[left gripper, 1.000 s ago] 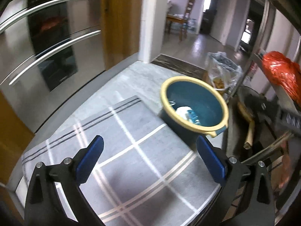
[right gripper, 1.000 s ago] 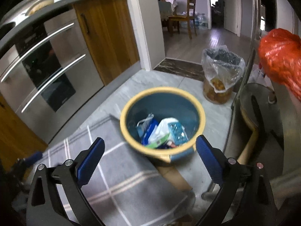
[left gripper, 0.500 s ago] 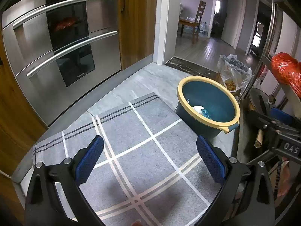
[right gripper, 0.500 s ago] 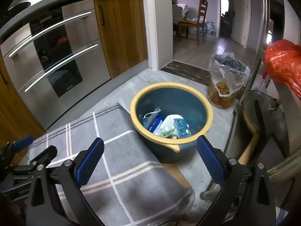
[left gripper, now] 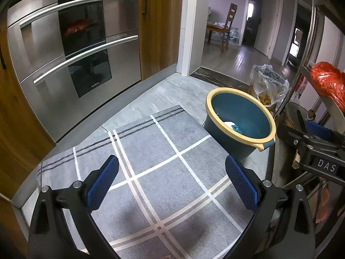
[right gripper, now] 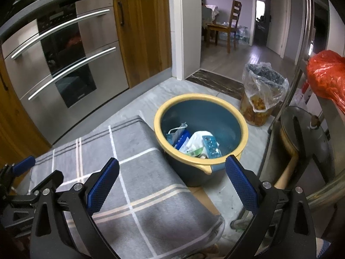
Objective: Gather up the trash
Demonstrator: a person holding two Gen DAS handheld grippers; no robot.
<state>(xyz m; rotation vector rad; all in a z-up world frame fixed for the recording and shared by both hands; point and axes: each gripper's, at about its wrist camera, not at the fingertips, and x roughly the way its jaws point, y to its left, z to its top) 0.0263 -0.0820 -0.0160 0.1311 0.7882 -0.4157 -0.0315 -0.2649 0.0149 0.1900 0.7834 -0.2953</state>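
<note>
A blue bin with a yellow rim (right gripper: pixel 163 133) (left gripper: pixel 220 136) stands on the kitchen floor beside a grey checked mat (left gripper: pixel 151 161) (right gripper: pixel 133 172). Inside it lie wrappers, white paper and a blue blister pack (right gripper: pixel 211 147); the left wrist view shows only a sliver of that trash (left gripper: pixel 234 127). My left gripper (left gripper: pixel 171 181) hangs open above the mat, nothing between its blue pads. My right gripper (right gripper: pixel 172 182) is open too, above the mat's edge and the near side of the bin. The other gripper shows at the right edge (left gripper: pixel 319 144) and lower left (right gripper: pixel 23 181).
A steel double oven (left gripper: pixel 71 69) and wooden cabinets fill the left. A small bag-lined bin of food scraps (right gripper: pixel 261 101) stands behind the blue bin. At right are a metal rack, a pot lid (right gripper: pixel 301 133) and an orange bag (right gripper: pixel 325 75). A doorway opens to a room with a chair.
Both grippers have pulled back and up from the bin, so more of the mat and oven shows. Both stay open with nothing held.
</note>
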